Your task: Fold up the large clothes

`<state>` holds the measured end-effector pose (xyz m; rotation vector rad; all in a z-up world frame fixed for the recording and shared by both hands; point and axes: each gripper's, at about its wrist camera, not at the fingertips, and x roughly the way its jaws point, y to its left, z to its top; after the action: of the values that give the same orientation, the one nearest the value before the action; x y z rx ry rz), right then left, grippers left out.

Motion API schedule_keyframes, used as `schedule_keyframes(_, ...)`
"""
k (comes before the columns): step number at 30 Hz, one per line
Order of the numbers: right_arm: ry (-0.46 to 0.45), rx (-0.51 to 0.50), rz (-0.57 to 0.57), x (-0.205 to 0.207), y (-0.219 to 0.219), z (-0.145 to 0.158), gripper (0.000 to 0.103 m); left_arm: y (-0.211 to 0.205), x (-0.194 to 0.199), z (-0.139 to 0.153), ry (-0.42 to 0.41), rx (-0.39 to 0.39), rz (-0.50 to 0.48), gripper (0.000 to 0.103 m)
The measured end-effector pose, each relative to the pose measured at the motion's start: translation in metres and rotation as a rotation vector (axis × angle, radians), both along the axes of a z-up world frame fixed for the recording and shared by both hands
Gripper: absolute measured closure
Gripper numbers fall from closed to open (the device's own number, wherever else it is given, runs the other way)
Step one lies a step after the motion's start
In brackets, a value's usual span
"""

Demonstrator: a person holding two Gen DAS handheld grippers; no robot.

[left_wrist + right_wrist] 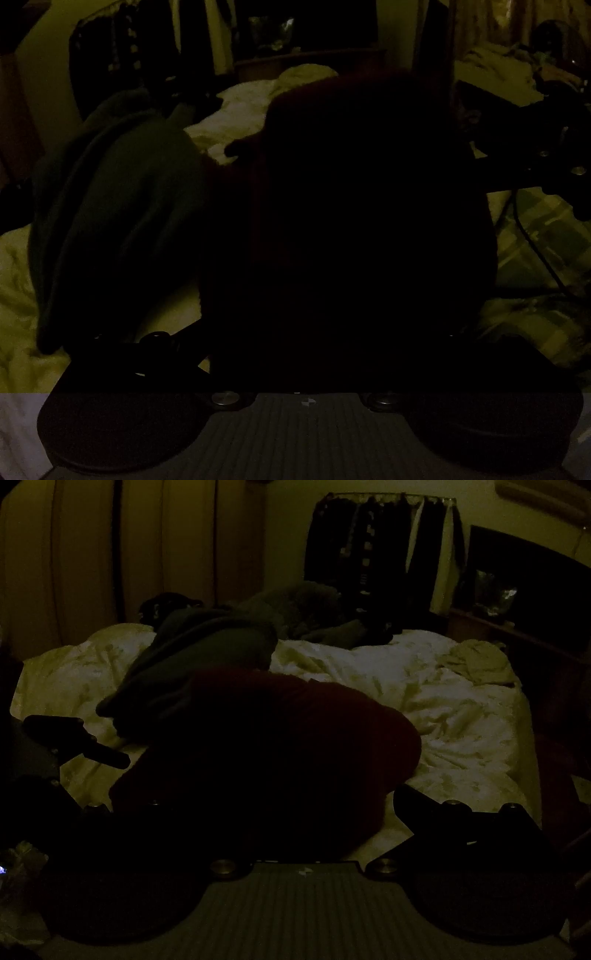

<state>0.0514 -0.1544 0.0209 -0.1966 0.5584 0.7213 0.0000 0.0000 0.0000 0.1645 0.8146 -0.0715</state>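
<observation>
Here, with both the left gripper [74,738] and right gripper [273,812] spread wide and holding nothing, I should pinch matching corners of the dark red garment [280,746] lying bunched on the pale duvet [443,709].

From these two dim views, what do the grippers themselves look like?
Both look black or very dark. The left gripper shows as a dark body with one long blunt finger. The right gripper has small round metal screws, and a thin dark cable hangs below it. Each camera's base has a grey ribbed plate, two round bolts and a small white mark.
</observation>
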Motion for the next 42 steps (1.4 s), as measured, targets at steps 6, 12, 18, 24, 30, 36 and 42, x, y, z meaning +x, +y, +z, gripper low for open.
schedule_keyframes(6,0.006,-0.004,0.0,0.0006,0.0025,-0.0011,0.001,0.001,-0.0003,-0.0017,0.002,0.002,0.004,0.0)
schedule_keyframes(12,0.008,-0.003,0.001,0.0003,0.0022,-0.002,0.001,-0.0065,0.0006,-0.0019,0.001,0.0,0.006,0.0)
schedule_keyframes(18,0.01,-0.007,0.001,0.0002,0.0015,-0.0052,0.001,-0.0024,-0.0004,-0.0023,0.006,-0.003,0.007,0.0)
schedule_keyframes(24,0.014,-0.007,0.0,0.0,0.003,-0.0049,0.001,-0.0031,-0.0017,-0.0035,0.01,-0.006,0.009,0.0)
schedule_keyframes(30,0.016,-0.009,0.004,-0.0006,0.0038,-0.0051,0.001,-0.0041,-0.0019,-0.0033,0.014,-0.008,0.009,0.0)
schedule_keyframes(36,0.022,-0.011,0.002,0.0007,0.0052,-0.0062,0.001,-0.0027,-0.0006,-0.0067,0.025,-0.017,0.006,0.0)
schedule_keyframes(42,0.024,-0.012,0.003,0.0008,0.006,-0.0066,0.001,0.0002,0.0017,-0.0062,0.07,-0.048,0.005,0.0)
